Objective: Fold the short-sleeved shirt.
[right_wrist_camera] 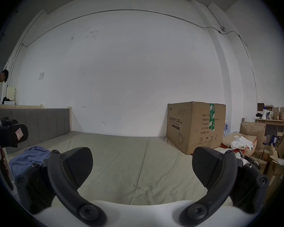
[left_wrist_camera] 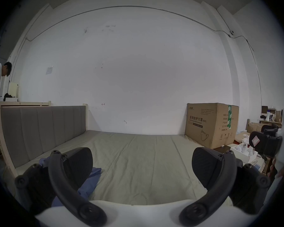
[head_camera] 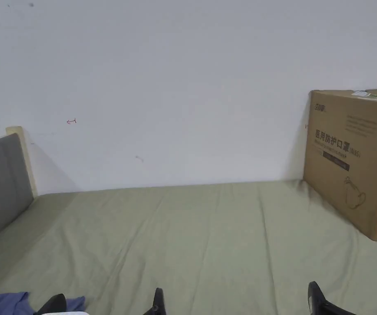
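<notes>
Left tool point(left_wrist_camera: 142, 165): jaws spread wide, nothing between them, held level above the bed point(left_wrist_camera: 138, 156) and facing the wall; its left jaw tip sits over the shirt's edge, contact not discernible. Right tool point(right_wrist_camera: 142, 165): jaws likewise spread wide and empty, level, aimed at the wall; held just right of the left tool. Short-sleeved shirt point(right_wrist_camera: 29, 156): blue, crumpled, lying on the bed's near left part beside the grey headboard point(right_wrist_camera: 44, 124). Cardboard box point(head_camera: 354, 160): standing on the bed's far right side, against the wall.
</notes>
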Motion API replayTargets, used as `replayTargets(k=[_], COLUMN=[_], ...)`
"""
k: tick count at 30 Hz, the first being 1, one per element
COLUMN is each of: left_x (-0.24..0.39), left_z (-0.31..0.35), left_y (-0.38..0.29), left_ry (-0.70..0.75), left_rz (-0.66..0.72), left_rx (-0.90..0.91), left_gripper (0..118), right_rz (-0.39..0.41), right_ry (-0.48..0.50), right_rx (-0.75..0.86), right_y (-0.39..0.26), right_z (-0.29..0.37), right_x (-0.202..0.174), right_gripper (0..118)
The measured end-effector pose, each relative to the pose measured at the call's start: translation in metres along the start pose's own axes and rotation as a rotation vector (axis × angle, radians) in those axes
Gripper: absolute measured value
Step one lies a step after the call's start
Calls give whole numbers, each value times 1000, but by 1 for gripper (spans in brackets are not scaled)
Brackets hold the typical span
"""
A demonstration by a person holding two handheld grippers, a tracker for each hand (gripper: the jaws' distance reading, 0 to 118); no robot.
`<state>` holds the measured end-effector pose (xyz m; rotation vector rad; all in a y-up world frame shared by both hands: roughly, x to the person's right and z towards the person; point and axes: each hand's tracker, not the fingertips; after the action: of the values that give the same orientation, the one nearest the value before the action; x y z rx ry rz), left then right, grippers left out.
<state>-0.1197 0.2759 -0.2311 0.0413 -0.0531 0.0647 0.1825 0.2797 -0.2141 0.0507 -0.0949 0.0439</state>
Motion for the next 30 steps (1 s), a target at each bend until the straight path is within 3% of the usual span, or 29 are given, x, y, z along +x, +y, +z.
replayTargets(k=[9,10,11,12,13,15,17,19,20,21,22,23,24,25,26,28,29,30], left_x=[-1,1,6,10,16,34,49,48,47,47,49,51,50,38,28,7,-1,-3], left_z=[0,-1,-2,-2,-1,-5,-7,-10,-9,-7,-5,-4,-5,-9,-14,-19,-21,-21], left_y=[2,7,14,18,21,17,-6,-29,-34,-36,-32,-20,-9,9,21,27,27,26], left_ry=[22,48,58,70,98,176,255,287,276,233,176,104,58,3,-25,-29,-4,10], left_rz=[-25,-65,-152,-248,-388,-819,-1346,-1691,-1754,-1700,-1560,-1313,-1108,-816,-535,-82,25,80], left_rx=[-15,-57,-51,-21,12,77,162,248,256,251,222,152,85,16,-33,-52,-13,15], left_gripper=[118,118,118,118,118,118,118,118,118,118,118,118,118,118,118,118,118,118], right_rz=[-13,-27,-88,-168,-316,-747,-1238,-1464,-1480,-1413,-1248,-984,-791,-520,-248,172,288,301], right_ry=[48,48,26,2,-41,-117,-240,-260,-190,-143,-108,-68,-38,30,40,-2,10,49], right_rx=[-14,-12,4,24,34,-31,-315,-498,-441,-393,-321,-229,-157,-56,38,130,132,112], right_y=[4,6,8,9,7,-7,-39,-70,-79,-75,-63,-42,-27,-10,1,13,13,13], right_z=[-6,-8,-9,-9,-10,-17,-32,-38,-38,-38,-36,-34,-32,-28,-22,-15,-16,-18], right_x=[-2,-1,2,6,13,33,62,80,83,84,81,73,65,51,36,-2,-12,-15], right_gripper=[118,118,118,118,118,118,118,118,118,118,118,118,118,118,118,118,118,118])
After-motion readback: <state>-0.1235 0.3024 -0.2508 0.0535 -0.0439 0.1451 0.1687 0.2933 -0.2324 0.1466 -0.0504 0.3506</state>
